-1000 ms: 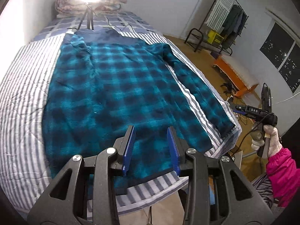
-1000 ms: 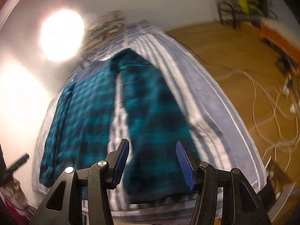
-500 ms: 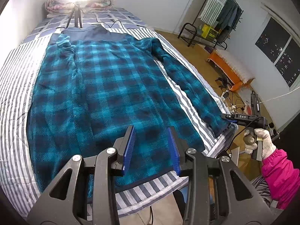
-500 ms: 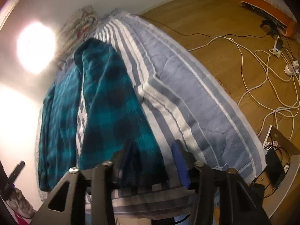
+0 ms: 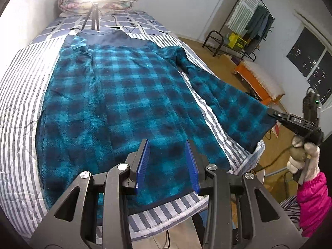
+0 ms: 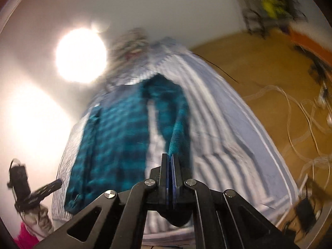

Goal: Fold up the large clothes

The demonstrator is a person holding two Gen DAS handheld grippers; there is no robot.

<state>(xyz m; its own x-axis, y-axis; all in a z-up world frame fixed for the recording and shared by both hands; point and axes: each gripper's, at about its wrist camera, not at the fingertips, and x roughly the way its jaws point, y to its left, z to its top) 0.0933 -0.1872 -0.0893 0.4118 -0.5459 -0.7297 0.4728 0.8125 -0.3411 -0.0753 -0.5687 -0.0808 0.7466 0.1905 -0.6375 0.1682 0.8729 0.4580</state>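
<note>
A large teal and black plaid fleece garment [image 5: 128, 103] lies spread flat on the striped bed [image 5: 18, 95], hem toward me. My left gripper [image 5: 168, 161] is open and empty, hovering above the hem. My right gripper [image 5: 274, 114] is shut on the cuff of the right sleeve [image 5: 232, 105] and holds it lifted off the bed's right edge. In the right wrist view the gripper [image 6: 170, 166] is closed on the teal sleeve [image 6: 176, 124], which runs away toward the shoulder; this view is blurred.
A tripod [image 5: 92, 18] and pillows [image 5: 97, 4] sit at the bed's head under a bright lamp. A clothes rack [image 5: 247, 31] and an orange bench [image 5: 259, 83] stand to the right. Cables [image 6: 300, 120] lie on the wooden floor.
My right gripper closed on the sleeve cuff and lifted it off the bed. My left gripper stayed open over the hem, shifting only slightly.
</note>
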